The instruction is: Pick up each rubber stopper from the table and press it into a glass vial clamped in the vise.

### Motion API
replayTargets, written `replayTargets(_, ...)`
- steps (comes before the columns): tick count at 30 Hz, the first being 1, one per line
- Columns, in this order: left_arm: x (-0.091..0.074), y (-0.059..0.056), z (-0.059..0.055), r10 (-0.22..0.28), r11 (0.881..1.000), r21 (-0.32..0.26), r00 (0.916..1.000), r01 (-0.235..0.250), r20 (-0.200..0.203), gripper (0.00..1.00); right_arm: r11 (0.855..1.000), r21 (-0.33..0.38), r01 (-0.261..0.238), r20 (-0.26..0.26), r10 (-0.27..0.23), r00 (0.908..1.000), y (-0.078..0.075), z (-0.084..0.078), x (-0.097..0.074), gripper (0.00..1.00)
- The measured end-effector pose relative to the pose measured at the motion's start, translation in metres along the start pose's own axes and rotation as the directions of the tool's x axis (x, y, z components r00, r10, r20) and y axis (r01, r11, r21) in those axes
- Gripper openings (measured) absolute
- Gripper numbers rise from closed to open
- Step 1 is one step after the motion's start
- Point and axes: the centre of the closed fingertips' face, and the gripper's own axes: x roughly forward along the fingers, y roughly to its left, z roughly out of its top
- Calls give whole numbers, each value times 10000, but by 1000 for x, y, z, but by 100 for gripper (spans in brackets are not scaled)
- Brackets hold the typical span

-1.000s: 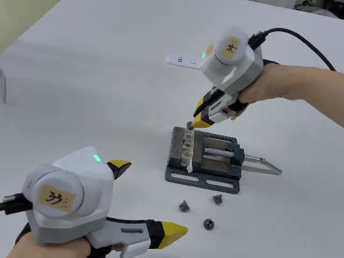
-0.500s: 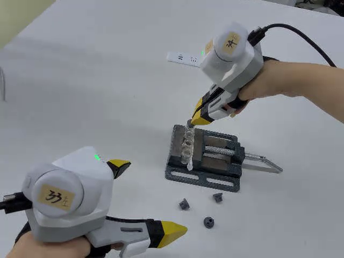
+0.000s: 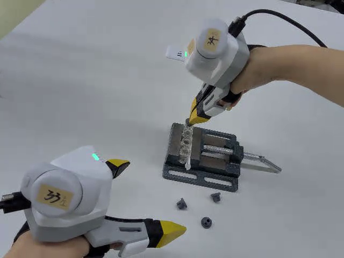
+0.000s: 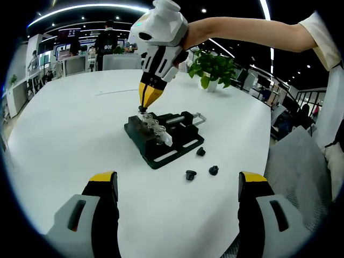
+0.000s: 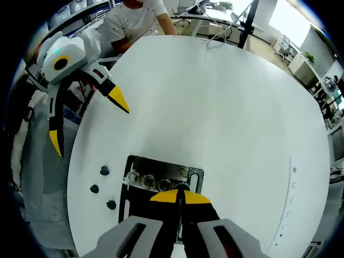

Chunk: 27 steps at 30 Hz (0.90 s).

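Observation:
A black vise [image 3: 209, 161] clamps a row of glass vials [image 3: 185, 146] on the white table. My right gripper [image 3: 191, 122] is shut on a dark rubber stopper and holds it on top of the far end vial. In the right gripper view the shut yellow tips [image 5: 180, 194] sit over the vials [image 5: 145, 180]. Three loose stoppers [image 3: 181, 203] [image 3: 216, 197] [image 3: 206, 222] lie in front of the vise. My left gripper [image 3: 148, 199] hovers open near the front left with nothing in it. The left gripper view shows the vise [image 4: 177, 141] and the stoppers [image 4: 190, 174] ahead.
A white printed strip [image 3: 174, 52] lies behind the vise. The vise's handle [image 3: 263, 161] sticks out to the right. The right gripper's cable [image 3: 279, 19] trails to the upper right. The table edge [image 4: 263, 161] is close on the right, with a potted plant [image 4: 212, 67] beyond.
My right gripper has tilted more upright and shifted slightly left, keeping the stopper at the far vial's mouth. My left gripper has stayed where it was.

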Motion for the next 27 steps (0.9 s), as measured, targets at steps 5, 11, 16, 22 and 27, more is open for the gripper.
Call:
replayTargets(5, 3, 3, 2, -36, 10000, -3, 10000, 36, 1, 92, 9999, 83, 100, 26, -100, 9999, -1, 0, 0, 0)
replayTargets(11, 6, 2, 4, -80, 10000, 30, 10000, 80, -16, 92, 9999, -90, 126, -395, -130, 9991, 1, 0, 0, 0)
replayTargets(16, 7, 2, 1, -88, 10000, -34, 9999, 88, -73, 92, 9997, -134, 181, -665, -190, 9976, 3, 0, 1, 0)
replayTargets(22, 7, 1, 0, -102, 9999, -51, 9999, 102, -117, 92, 9984, 558, 30, -520, -1, 9986, 2, -2, 0, 0)
replayTargets(27, 9, -3, 1, -210, 9998, -2, 9997, 210, -130, 91, 9990, 449, 70, -790, -34, 9969, -2, -1, 2, 0)
